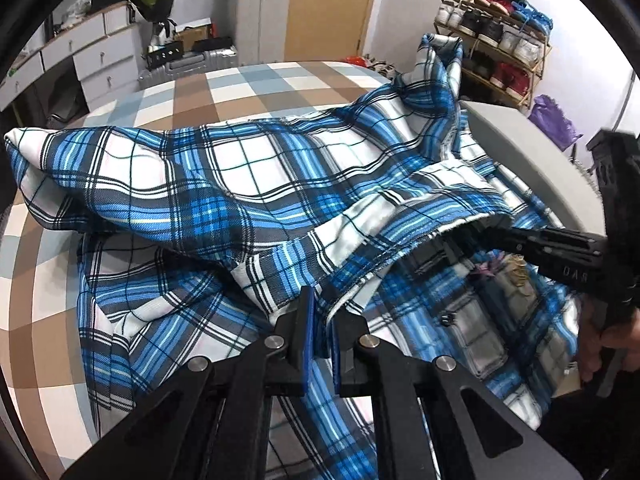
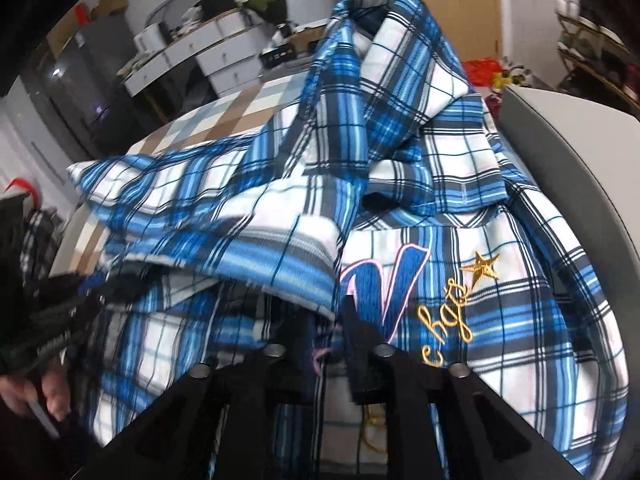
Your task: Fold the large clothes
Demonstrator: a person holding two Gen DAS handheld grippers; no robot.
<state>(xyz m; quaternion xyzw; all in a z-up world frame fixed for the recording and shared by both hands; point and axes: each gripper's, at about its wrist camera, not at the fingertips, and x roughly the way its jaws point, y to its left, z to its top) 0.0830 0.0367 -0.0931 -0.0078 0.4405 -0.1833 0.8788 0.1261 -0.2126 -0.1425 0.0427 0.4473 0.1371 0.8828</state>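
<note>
A blue, white and black plaid shirt (image 1: 248,168) lies crumpled on the checked bed cover (image 1: 260,84). Its front shows an embroidered blue letter (image 2: 384,280) and a gold star (image 2: 482,266). My left gripper (image 1: 320,312) is shut on a hem of the shirt, which rises from its pads in a long fold. My right gripper (image 2: 324,320) stands open low over the shirt front; a loose fold drapes over its left finger and no pad presses cloth. In the left wrist view the right gripper (image 1: 452,248) reaches in under that fold, with a hand (image 1: 612,344) behind it.
A grey padded panel (image 1: 520,148) borders the bed on the right. Beyond it stand a shoe rack (image 1: 492,40) and a purple bag (image 1: 554,120). White drawers (image 1: 92,52) and a silver suitcase (image 1: 188,64) stand past the bed's far edge.
</note>
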